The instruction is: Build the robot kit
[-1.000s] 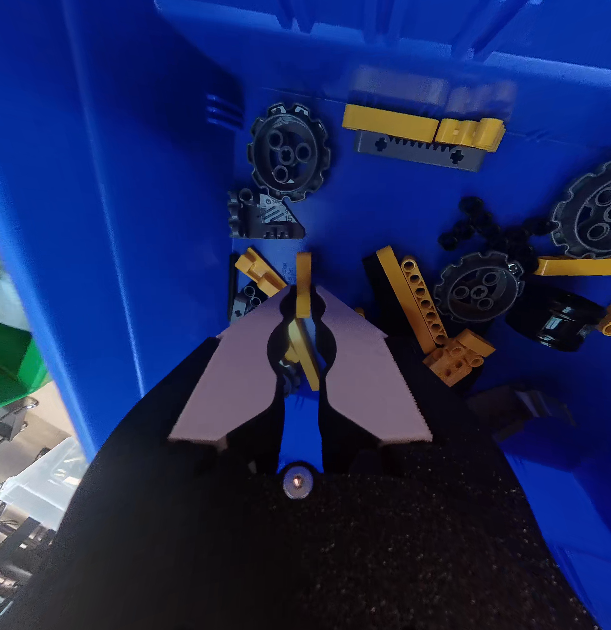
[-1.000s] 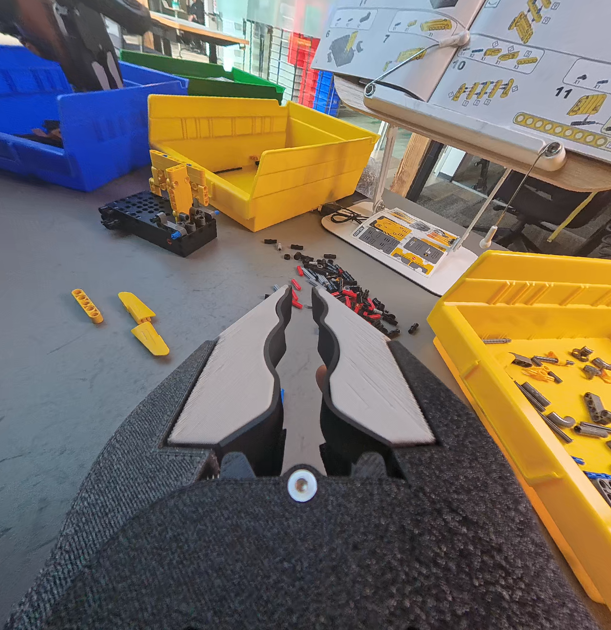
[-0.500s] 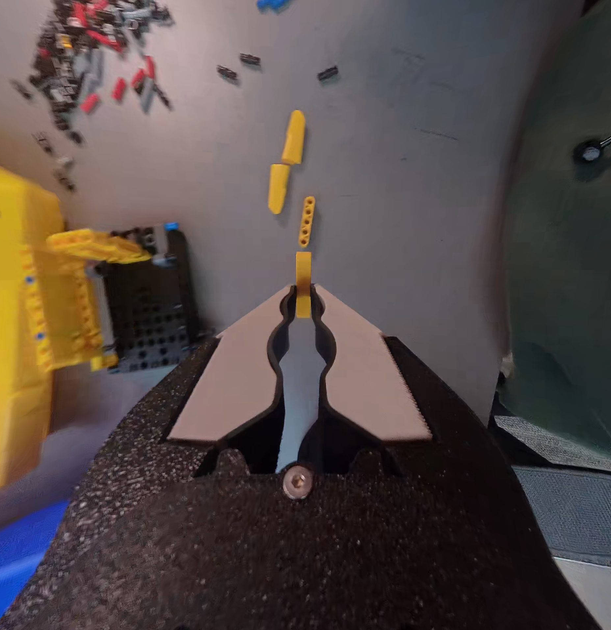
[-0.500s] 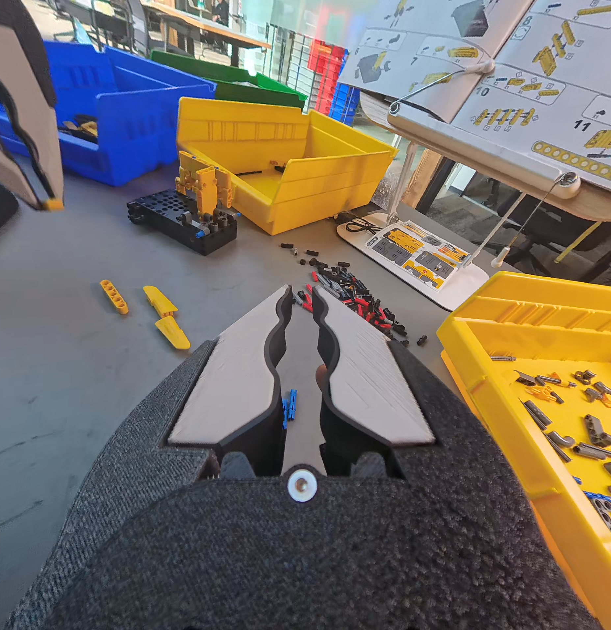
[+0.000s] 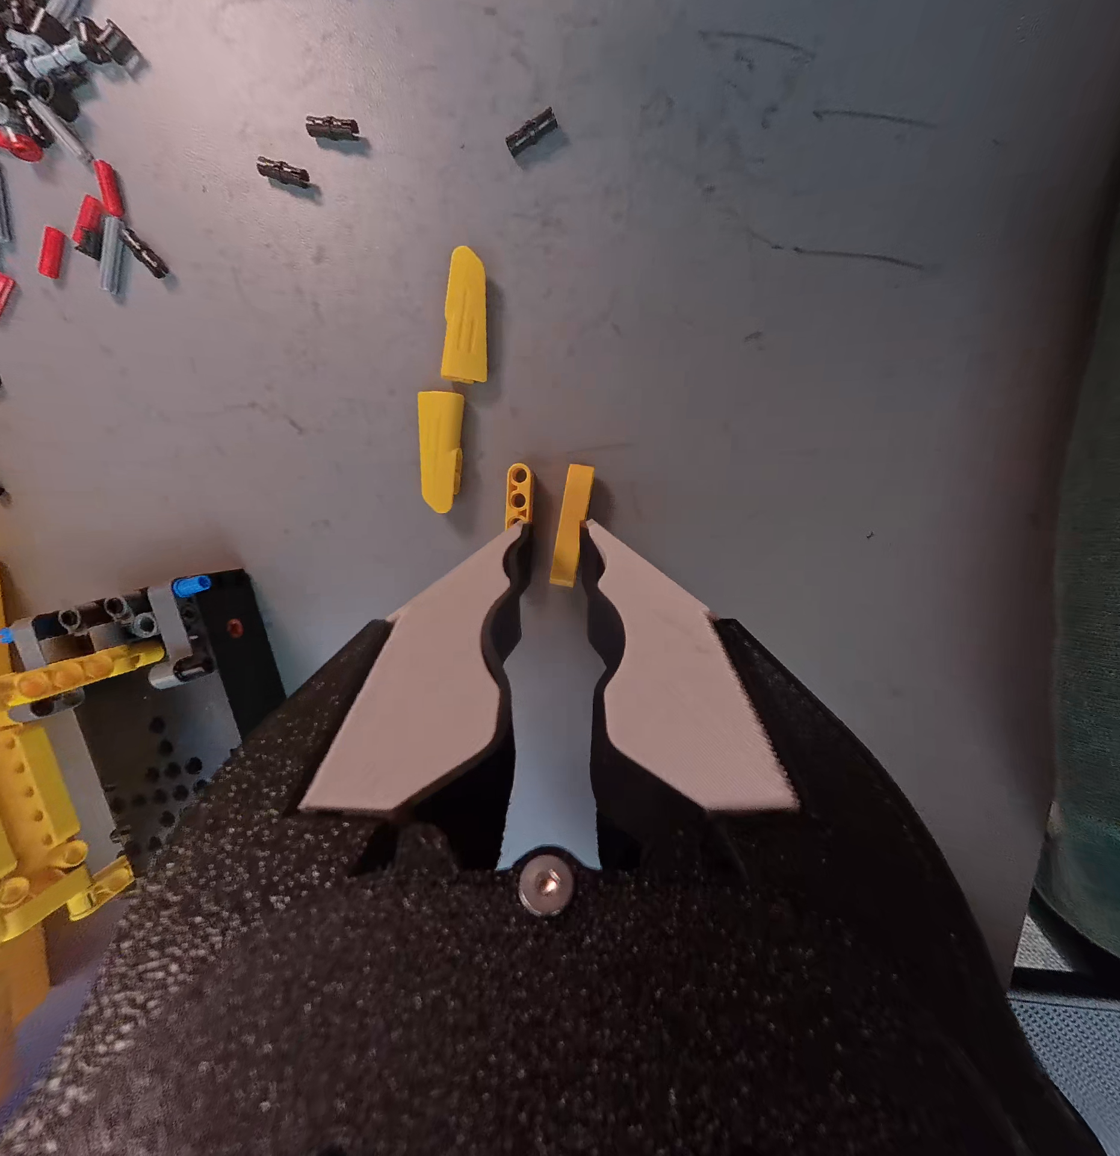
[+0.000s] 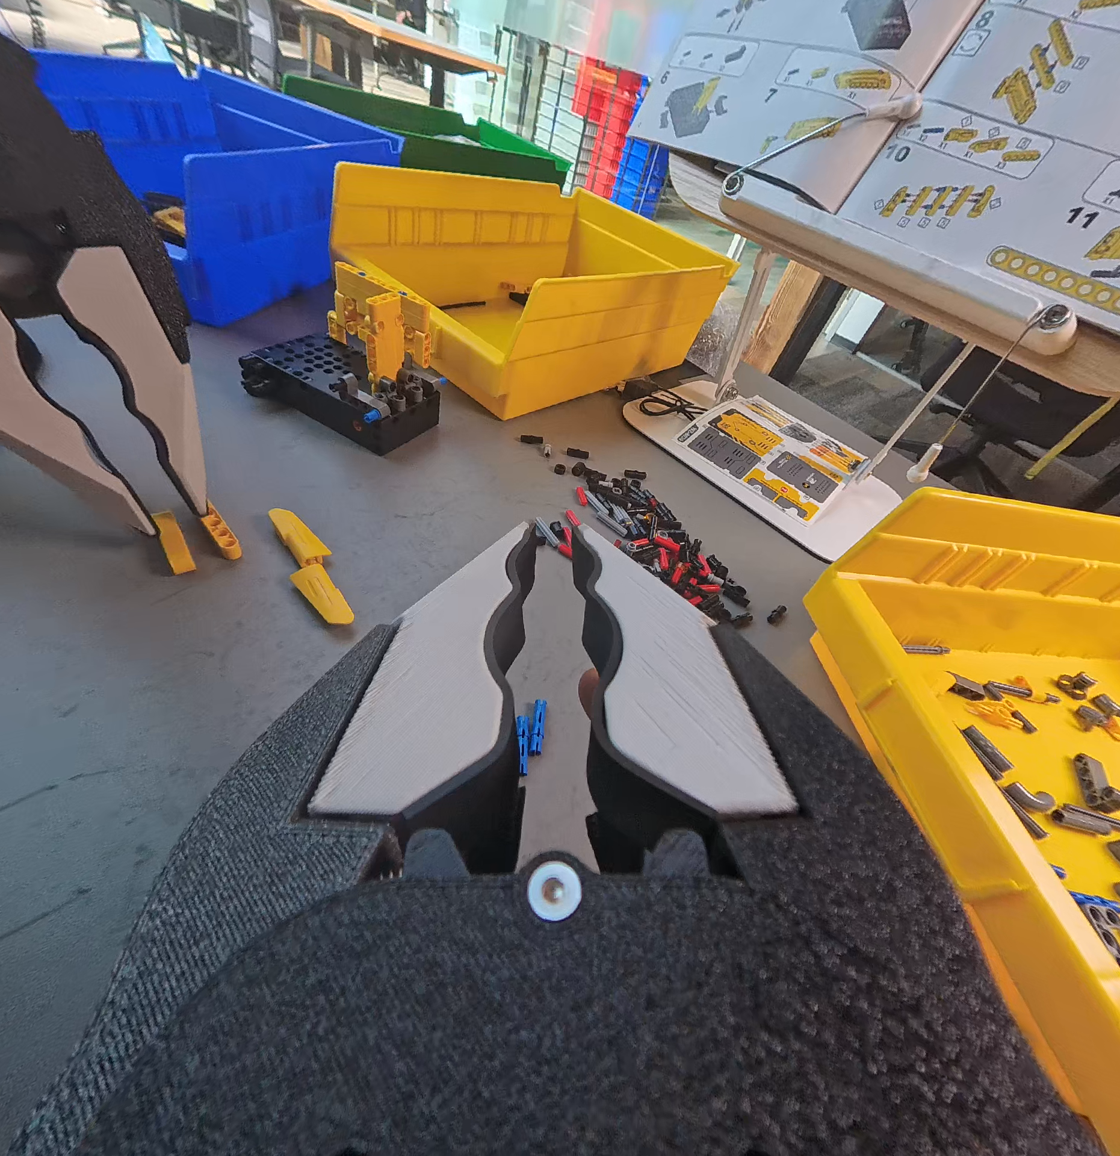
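My left gripper (image 5: 554, 528) is open, tips down on the grey table (image 5: 795, 375). A small flat yellow piece (image 5: 570, 525) lies loose between its tips, against the right finger. A short yellow holed beam (image 5: 518, 494) lies by the left fingertip. Two yellow curved panels (image 5: 464, 313) (image 5: 441, 447) lie just beyond. The right wrist view shows the left gripper (image 6: 172, 522) over the flat piece (image 6: 172, 543) and beam (image 6: 221, 532). My right gripper (image 6: 554, 538) is empty, its jaws a narrow gap apart, above two blue pins (image 6: 532, 729).
A black base with a yellow assembly (image 6: 351, 388) stands near a yellow bin (image 6: 545, 325). A pile of black, red and grey pins (image 6: 657, 538) lies mid-table. A second yellow bin (image 6: 920, 782) holds parts at right. Behind are a blue bin (image 6: 263, 206) and an instruction booklet on a stand (image 6: 920, 125). There is about 20 centimetres between the tips of the two grippers.
My left gripper lifted the flat yellow piece out of the blue bin, carried it to the table beside the beam, and opened, letting it go. My right gripper drifted slightly forward.
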